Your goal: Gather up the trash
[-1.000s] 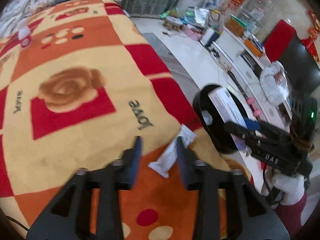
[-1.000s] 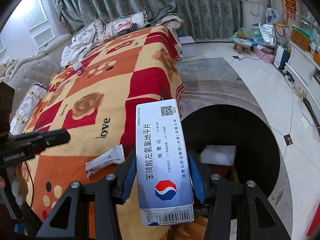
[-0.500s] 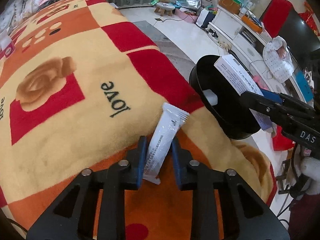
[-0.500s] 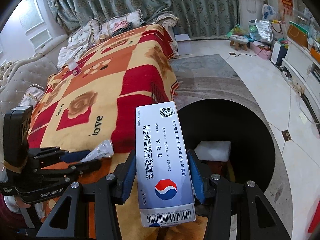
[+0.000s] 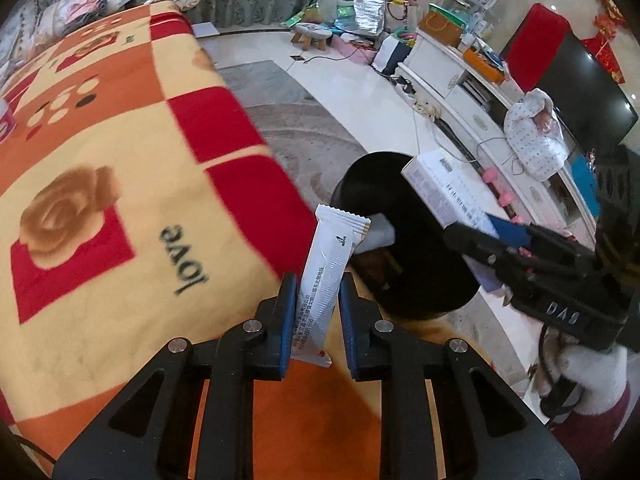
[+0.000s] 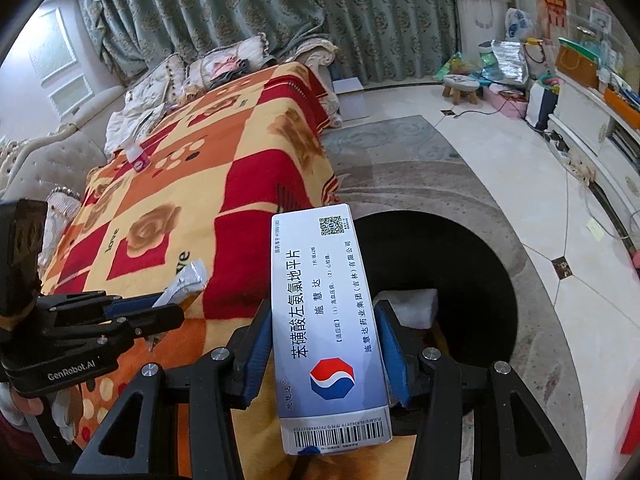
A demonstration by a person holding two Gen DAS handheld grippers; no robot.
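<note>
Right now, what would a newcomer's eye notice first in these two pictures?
The big white and blue cardboard medicine box, clamped in the right claw above the round black trash bin. Next, the slim white foil sachet pinched upright in the left claw, over the edge of the red, orange and yellow checked blanket.

We see a blanket [image 5: 120,152] checked in red, orange and cream with brown roses and black "love". The sachet [image 5: 326,276] is white with small black print. The box [image 6: 326,312] is pale blue-white with a red-and-blue emblem. The bin [image 5: 420,280] is black.
</note>
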